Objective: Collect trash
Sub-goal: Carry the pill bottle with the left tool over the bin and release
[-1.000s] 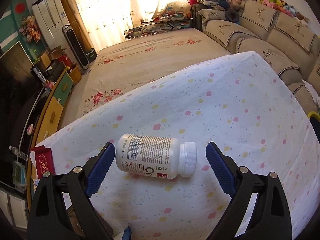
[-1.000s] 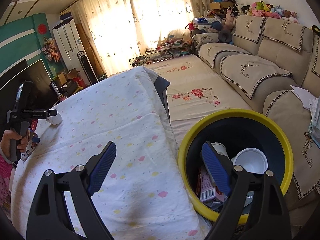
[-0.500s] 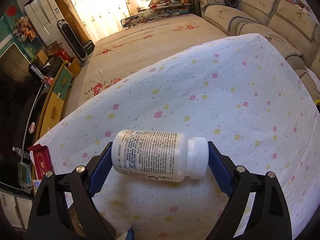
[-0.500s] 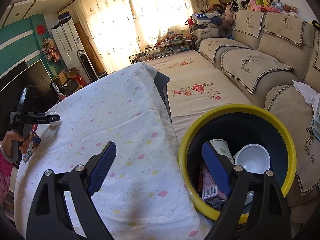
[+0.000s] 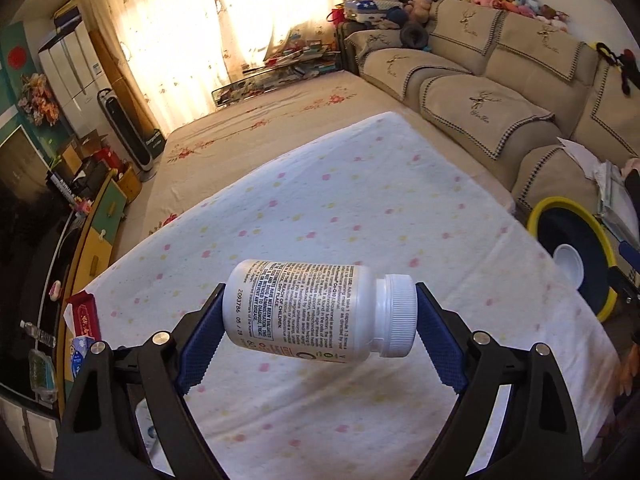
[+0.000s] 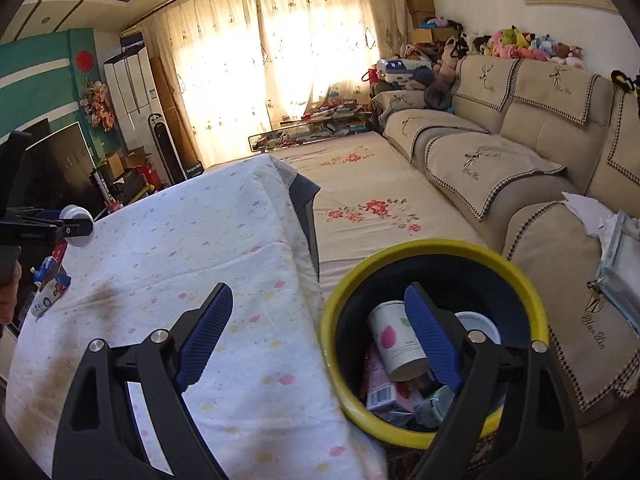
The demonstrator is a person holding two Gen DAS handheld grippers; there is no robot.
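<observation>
My left gripper [image 5: 318, 326] is shut on a white pill bottle [image 5: 312, 312], gripped end to end between base and cap, and holds it lying sideways above the dotted tablecloth [image 5: 360, 208]. The bottle's cap end also shows far left in the right wrist view [image 6: 78, 226]. A yellow-rimmed dark bin [image 6: 436, 256] stands beside the table with a paper cup [image 6: 394, 340], a white bowl and wrappers in it; it also shows in the left wrist view [image 5: 600, 240]. My right gripper [image 6: 318, 336] is open and empty, over the table edge and the bin's rim.
A red tissue pack [image 5: 86, 316] and small packets lie at the table's left end. A beige sofa [image 6: 520, 152] runs along the right. A floral-covered low bed [image 6: 360, 192] lies beyond the table. A TV cabinet [image 5: 60, 264] stands on the left.
My left gripper closed on the pill bottle and lifted it off the tablecloth. My right gripper stayed open and shifted only slightly over the bin's rim.
</observation>
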